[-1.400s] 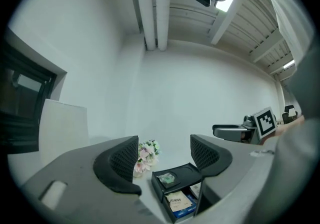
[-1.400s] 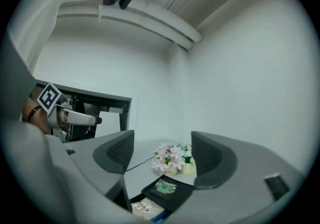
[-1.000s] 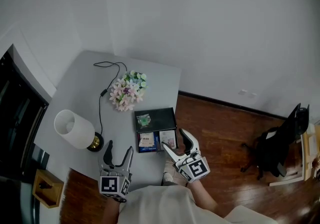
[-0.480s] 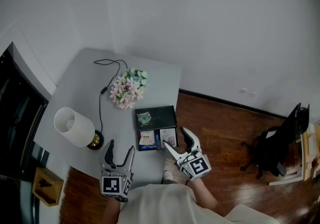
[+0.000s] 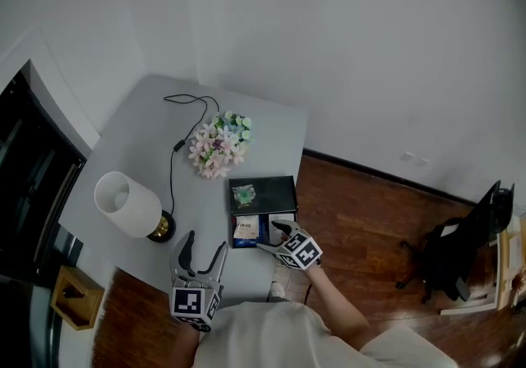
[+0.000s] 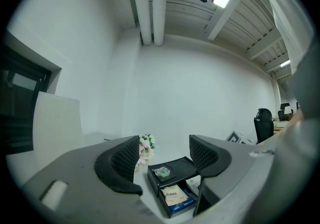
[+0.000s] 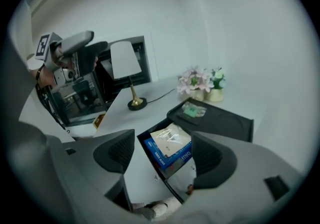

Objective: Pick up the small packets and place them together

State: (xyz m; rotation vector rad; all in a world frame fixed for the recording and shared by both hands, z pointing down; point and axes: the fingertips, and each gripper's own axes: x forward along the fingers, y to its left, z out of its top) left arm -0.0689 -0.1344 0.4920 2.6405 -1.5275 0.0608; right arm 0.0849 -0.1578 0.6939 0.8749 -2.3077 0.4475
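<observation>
Beige packet point(image 7: 170, 138) just ahead of right claw point(image 7: 163, 154)

Head view sits way up high and looks almost straight down, so the whole grey table point(image 5: 140, 136) fits in with wood floor point(image 5: 370, 218) around it, all pretty far off. Left gripper view is down low at the table's near edge, facing level across it to the white wall point(image 6: 200, 93), with the ceiling point(image 6: 240, 23) in shot too. Right gripper view tilts down and sits much closer, just over the black box point(image 7: 230, 118), facing toward the lamp point(image 7: 124, 60). All three share the box, its small packets point(image 7: 170, 135) and the flowers point(image 6: 146, 144). The lamp only shows in the head and right gripper views.
</observation>
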